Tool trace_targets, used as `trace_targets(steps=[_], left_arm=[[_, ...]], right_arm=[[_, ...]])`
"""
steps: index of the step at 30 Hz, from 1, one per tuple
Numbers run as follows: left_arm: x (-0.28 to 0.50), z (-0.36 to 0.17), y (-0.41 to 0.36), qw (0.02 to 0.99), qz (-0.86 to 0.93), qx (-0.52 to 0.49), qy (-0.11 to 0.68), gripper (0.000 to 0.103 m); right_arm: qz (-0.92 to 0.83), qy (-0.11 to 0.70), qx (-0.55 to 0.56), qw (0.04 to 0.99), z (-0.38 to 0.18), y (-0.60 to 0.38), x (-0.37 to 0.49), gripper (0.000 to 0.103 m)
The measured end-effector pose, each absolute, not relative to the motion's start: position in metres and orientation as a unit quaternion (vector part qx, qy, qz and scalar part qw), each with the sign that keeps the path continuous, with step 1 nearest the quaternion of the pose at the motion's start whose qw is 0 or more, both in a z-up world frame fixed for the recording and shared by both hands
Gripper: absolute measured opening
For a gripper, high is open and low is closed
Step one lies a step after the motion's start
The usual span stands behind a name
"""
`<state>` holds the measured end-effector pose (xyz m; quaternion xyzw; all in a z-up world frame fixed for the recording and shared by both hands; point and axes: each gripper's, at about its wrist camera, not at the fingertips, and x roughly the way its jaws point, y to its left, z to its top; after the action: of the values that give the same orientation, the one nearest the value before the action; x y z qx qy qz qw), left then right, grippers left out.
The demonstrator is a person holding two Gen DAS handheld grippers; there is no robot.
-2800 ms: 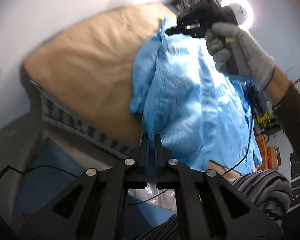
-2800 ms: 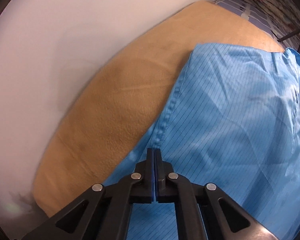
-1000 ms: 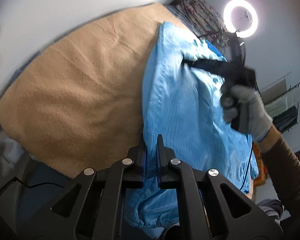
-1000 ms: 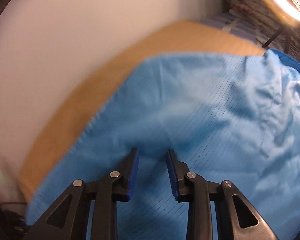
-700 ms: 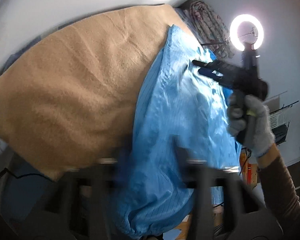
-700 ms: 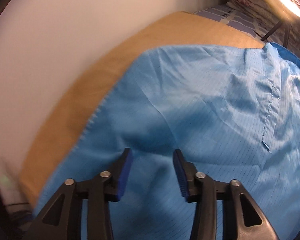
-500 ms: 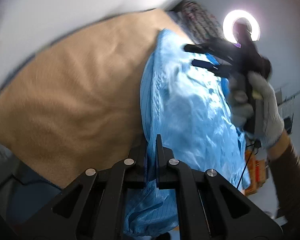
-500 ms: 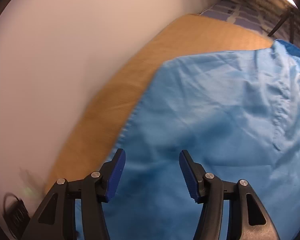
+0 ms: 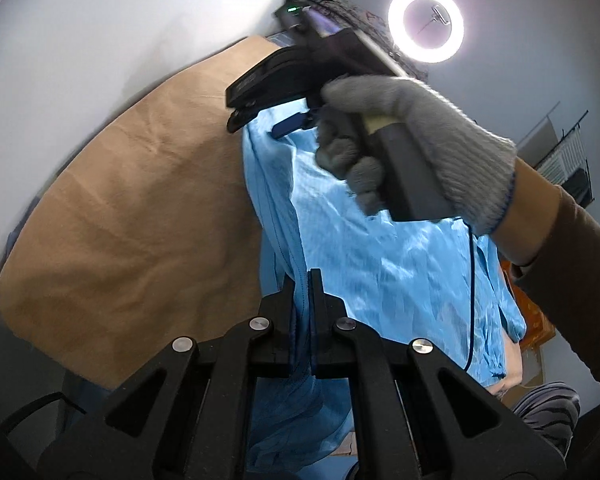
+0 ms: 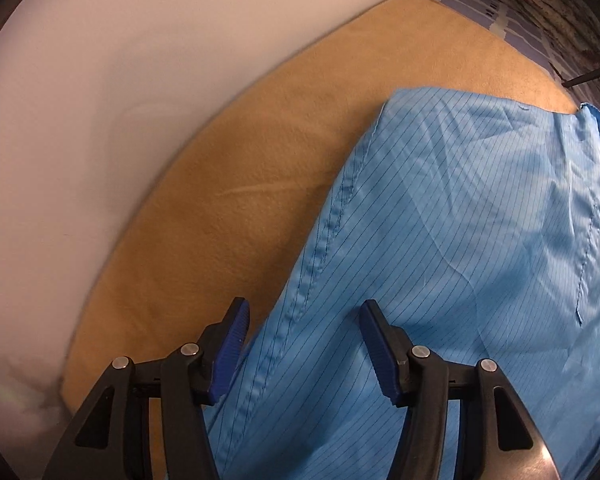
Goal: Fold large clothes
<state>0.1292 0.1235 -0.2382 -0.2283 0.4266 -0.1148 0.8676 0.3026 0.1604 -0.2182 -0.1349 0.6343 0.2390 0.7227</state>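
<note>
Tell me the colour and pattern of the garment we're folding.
The garment is light blue with thin dark pinstripes, clearest in the right wrist view.

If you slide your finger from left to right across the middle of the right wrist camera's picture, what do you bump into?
White wall → tan blanket → blue striped garment.

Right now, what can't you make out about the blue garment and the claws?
- Blue garment: the hem hangs behind the left claw in the left wrist view.
- Blue garment, right wrist view: right side cut off by the frame edge.
- Right claw: open; whether it touches the cloth is unclear.
</note>
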Motion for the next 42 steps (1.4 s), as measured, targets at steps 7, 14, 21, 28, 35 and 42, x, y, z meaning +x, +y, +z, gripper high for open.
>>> trace_targets(steps=[7,14,21,28,35,42], left_arm=[[0.130,-0.224,0.109,0.874,-0.129,-0.201,0.423,0.001],[0.124,-0.209,0.077,0.879,-0.157,-0.156,0.423,0.001],[0.122,-0.202,0.040,0.871,-0.194,-0.126,0.434,0.001],[0.115,-0.191,0.017,0.851,-0.241,-0.126,0.449,0.001],[0.101,-0.172,0.040,0.853,-0.250,-0.152,0.433,0.019],[0.120,-0.200,0.056,0.848,-0.212,-0.153,0.460,0.019]], right_arm=[[0.240,0.618,-0.113,0.740,-0.213,0.150,0.307,0.004],[0.281,0.589,0.066,0.755,-0.178,0.073,0.311,0.000],[0.276,0.549,0.166,0.771,-0.162,-0.025,0.298,0.000],[0.230,0.549,0.210,0.776,-0.186,-0.109,0.276,0.000],[0.201,0.563,0.210,0.774,-0.212,-0.167,0.274,0.000],[0.203,0.565,0.190,0.777,-0.219,-0.159,0.277,0.000]])
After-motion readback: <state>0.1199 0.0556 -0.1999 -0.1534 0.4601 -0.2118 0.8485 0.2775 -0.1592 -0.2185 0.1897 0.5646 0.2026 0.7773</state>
